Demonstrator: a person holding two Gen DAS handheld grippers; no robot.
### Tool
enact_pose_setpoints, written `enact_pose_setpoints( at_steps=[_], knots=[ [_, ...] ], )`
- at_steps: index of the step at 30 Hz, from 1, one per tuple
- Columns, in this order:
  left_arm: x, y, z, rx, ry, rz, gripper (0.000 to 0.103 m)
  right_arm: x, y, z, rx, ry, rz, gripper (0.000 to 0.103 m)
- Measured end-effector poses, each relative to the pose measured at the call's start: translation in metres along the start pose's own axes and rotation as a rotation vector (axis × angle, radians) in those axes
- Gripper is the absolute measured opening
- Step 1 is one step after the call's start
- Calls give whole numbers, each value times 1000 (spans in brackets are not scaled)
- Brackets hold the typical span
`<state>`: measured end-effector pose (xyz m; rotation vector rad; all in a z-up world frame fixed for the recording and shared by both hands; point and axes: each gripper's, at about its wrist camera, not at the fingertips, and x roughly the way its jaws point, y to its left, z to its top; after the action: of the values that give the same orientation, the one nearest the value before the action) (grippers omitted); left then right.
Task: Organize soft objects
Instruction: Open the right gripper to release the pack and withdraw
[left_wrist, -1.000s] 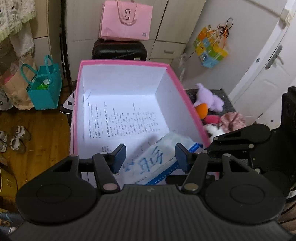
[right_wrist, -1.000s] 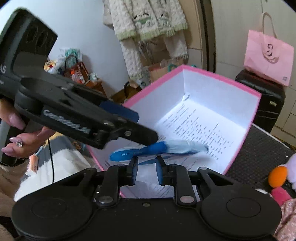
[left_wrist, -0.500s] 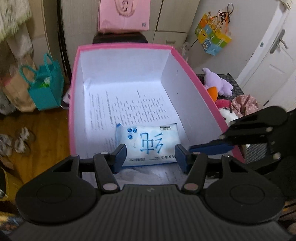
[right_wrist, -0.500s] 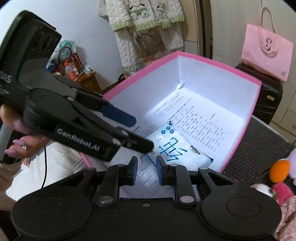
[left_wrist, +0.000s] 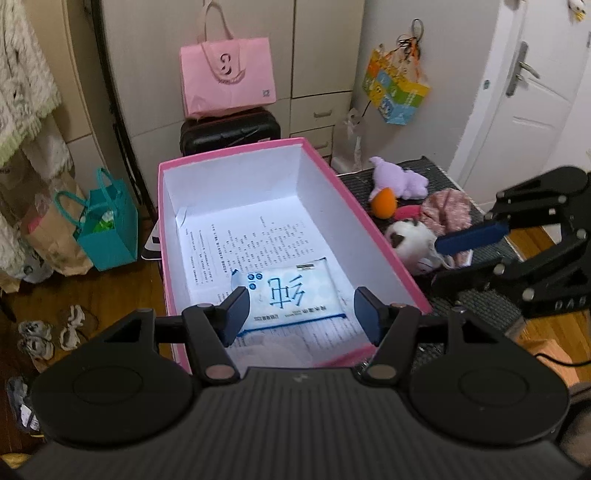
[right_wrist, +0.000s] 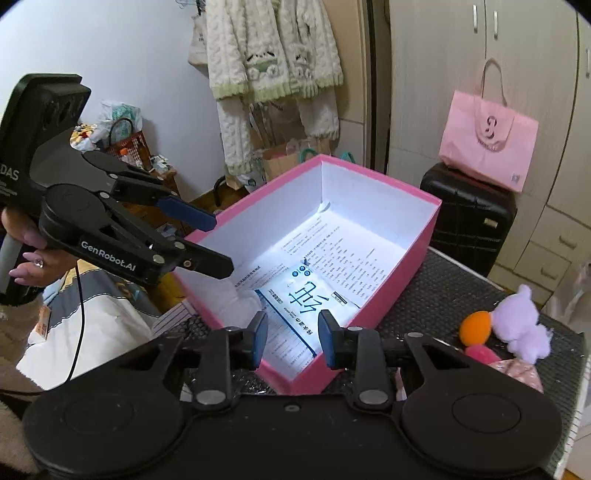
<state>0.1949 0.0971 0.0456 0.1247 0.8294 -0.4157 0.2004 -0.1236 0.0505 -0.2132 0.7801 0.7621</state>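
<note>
Left wrist: L hand-held gripper agape over box

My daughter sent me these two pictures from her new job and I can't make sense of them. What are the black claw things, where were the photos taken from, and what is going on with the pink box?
The claws are hand-held grippers, one in each of a person's hands; no robot arm is involved. Each carries a wide-angle camera looking along its two fingers, so each picture shows its own gripper at the bottom.

The left gripper is open and empty. Its camera also catches the right gripper at the side. The right gripper, seen from its own camera, is open and empty too.

Both look into a pink box lined with printed paper. A soft white-and-blue pack lies flat inside. Beside the box, on a dark mat, wait plush toys and a pink fabric piece.
</note>
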Motion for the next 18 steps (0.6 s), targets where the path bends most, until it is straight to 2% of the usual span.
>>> enact_pose_setpoints(
  at_steps=[12,14,16,18],
  knots=[
    [-46,-41,-16,64,-33,4,63,-63,9,-23,-10,-98,6,38],
    [-53,-49,-17,85,-35,-2,63,-76,7,-29,6,-104,41,38],
    [-61,-59,-17,111,-48,-6,68,-90,5,-35,28,-119,73,40],
    [-68,-69,-17,135,-71,-20,72,-103,5,-43,26,-140,56,44]
  ],
)
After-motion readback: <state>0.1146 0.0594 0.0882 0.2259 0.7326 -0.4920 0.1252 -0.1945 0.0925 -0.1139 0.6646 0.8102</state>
